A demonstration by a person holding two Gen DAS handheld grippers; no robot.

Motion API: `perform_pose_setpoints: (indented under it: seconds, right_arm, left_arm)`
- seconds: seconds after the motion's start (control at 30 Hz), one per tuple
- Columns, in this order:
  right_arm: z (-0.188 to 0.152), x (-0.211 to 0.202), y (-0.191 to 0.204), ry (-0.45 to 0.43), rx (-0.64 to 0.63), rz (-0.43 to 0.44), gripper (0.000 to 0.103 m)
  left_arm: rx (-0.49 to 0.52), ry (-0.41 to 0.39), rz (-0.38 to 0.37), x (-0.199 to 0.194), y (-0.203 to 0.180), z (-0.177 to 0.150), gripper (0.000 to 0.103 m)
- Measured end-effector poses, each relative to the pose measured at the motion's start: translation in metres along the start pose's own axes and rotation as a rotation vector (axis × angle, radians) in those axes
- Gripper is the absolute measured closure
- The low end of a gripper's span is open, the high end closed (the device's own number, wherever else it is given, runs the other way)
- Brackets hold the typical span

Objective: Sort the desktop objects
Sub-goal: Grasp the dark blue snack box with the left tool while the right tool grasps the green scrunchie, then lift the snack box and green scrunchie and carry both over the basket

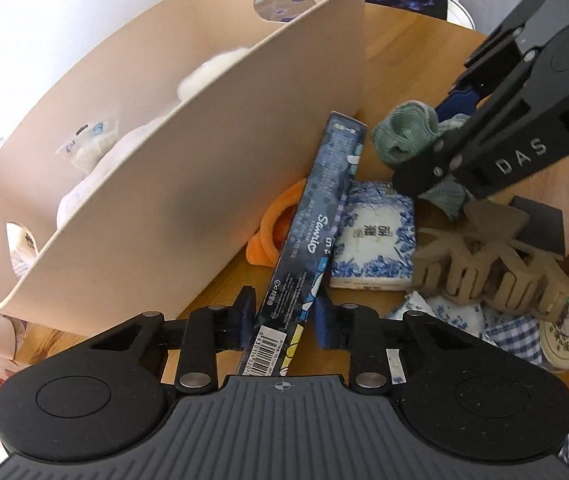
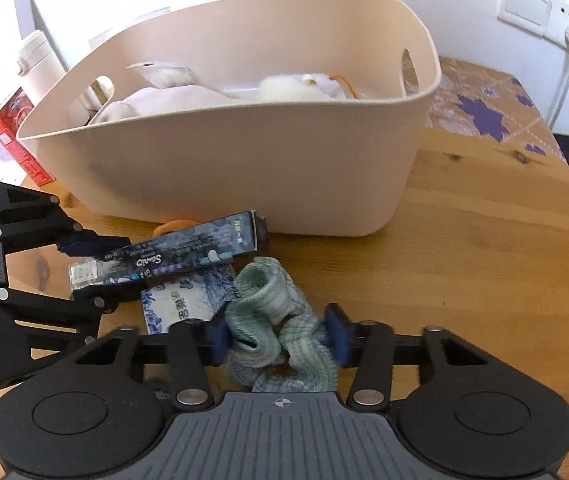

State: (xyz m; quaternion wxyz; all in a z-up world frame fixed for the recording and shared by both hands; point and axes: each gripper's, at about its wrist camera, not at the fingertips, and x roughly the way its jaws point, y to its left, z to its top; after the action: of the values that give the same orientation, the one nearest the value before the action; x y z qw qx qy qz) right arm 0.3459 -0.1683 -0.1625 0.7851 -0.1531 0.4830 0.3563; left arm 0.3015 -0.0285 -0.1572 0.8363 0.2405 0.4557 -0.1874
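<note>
On the wooden table (image 2: 484,240) beside the beige bin (image 2: 244,160), our left gripper (image 1: 282,320) has its pads around a long box (image 1: 316,232) reading "Sanrio", not quite touching it. Our right gripper (image 2: 280,340), marked "DAS", pinches a green sock (image 2: 280,320) just before the bin. A blue-white tissue pack (image 1: 372,240) lies between them.

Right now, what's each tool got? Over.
Left tool straddling long box, not clamped. Right tool on green socks. Basket just ahead.

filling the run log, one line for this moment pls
left tongs: around long blue box | right tongs: shut on green sock | beige bin: behind
</note>
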Motion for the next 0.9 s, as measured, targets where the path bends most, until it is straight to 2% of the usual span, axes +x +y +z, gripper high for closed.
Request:
perform_pose_setpoints:
  seconds: [0.07, 0.13, 0.5, 0.63, 0.9]
  right_arm:
    - [0.000, -0.002, 0.000, 0.003, 0.000, -0.001, 0.074]
    - [-0.003, -0.006, 0.001, 0.003, 0.008, -0.007, 0.075]
    - [-0.030, -0.037, -0.011, -0.033, 0.061, 0.001, 0.076]
    - [-0.037, -0.054, -0.016, -0.055, 0.075, 0.011, 0.075]
    - [-0.049, -0.081, -0.015, -0.098, 0.080, 0.038, 0.075]
  left_arm:
    - [-0.006, 0.006, -0.012, -0.002, -0.001, -0.001, 0.074]
    - [-0.010, 0.004, -0.017, -0.005, -0.002, -0.002, 0.075]
    - [-0.062, 0.000, -0.015, -0.027, -0.012, -0.016, 0.080]
    - [-0.077, 0.006, -0.001, -0.032, -0.012, -0.012, 0.080]
    - [-0.129, -0.001, 0.033, -0.057, -0.042, -0.015, 0.080]
